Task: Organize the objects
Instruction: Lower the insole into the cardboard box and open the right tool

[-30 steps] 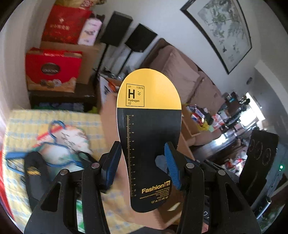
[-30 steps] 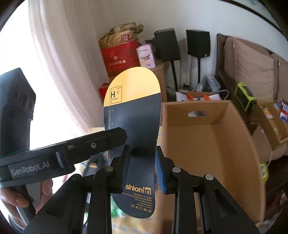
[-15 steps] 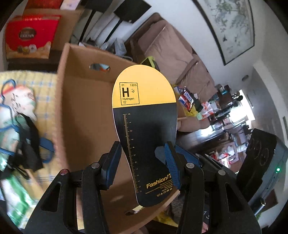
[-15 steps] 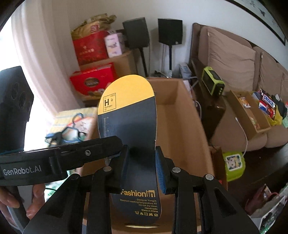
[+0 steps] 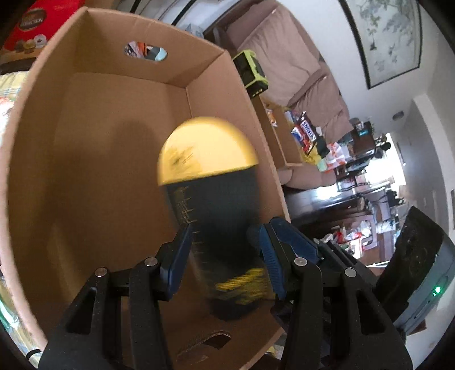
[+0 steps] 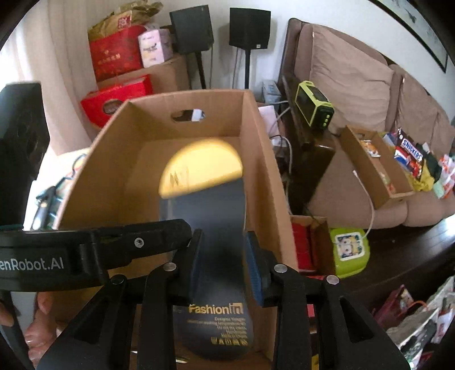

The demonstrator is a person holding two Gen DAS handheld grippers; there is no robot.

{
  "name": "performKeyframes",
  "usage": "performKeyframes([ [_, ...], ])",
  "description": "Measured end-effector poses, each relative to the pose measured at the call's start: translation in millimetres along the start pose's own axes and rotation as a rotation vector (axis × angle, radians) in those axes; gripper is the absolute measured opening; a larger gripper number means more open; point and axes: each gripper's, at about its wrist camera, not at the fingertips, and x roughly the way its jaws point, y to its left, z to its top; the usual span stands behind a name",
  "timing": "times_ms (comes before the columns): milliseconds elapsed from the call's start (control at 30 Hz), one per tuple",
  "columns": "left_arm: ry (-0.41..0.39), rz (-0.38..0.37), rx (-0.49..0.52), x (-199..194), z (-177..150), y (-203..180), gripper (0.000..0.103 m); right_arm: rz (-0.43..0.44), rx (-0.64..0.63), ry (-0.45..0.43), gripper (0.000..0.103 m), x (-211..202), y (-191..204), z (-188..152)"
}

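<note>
A black and yellow shoe insole [image 6: 204,205], printed "Fashion", is motion-blurred over the open cardboard box [image 6: 256,159]. My right gripper [image 6: 223,261] has its blue pads close against the insole's two edges. In the left wrist view the same insole [image 5: 213,182] is blurred between the fingers of my left gripper [image 5: 227,253], which stand wide with a gap on the left side. The box [image 5: 85,142] fills that view, its inside bare apart from the insole. The left gripper's arm [image 6: 93,250] crosses the right wrist view.
A brown sofa [image 6: 355,85] stands to the right, with a snack tray [image 6: 378,159] and a green device [image 6: 312,105] near it. Red gift boxes [image 6: 119,94] and black speakers [image 6: 247,25] stand behind the box. A checked cloth with hangers [image 6: 48,196] lies left.
Both grippers have moved the insole down toward the inside of the box. The insole now sits lower and is blurred, and the box fills more of both views.
</note>
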Motion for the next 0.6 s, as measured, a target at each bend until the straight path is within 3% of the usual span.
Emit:
performKeyframes([
  [67,0.012,0.011,-0.003,3.8,0.2,0.8,0.046,-0.026,-0.002,-0.002,0.038,1.0,-1.8,-1.9],
  [267,0.02,0.038,0.053,-6.5,-4.4,-0.1,0.047,-0.001,0.021,-0.037,0.04,-9.2,-6.9,-3.7],
  [400,-0.013,0.07,0.105,-30.3,-9.3,-3.0,0.063,0.005,0.019,-0.057,0.044,-20.7,0.0,1.4],
  [600,-0.077,0.136,0.19,-70.1,-11.4,-6.5,0.075,0.004,0.048,-0.066,0.065,-36.6,15.9,9.0],
])
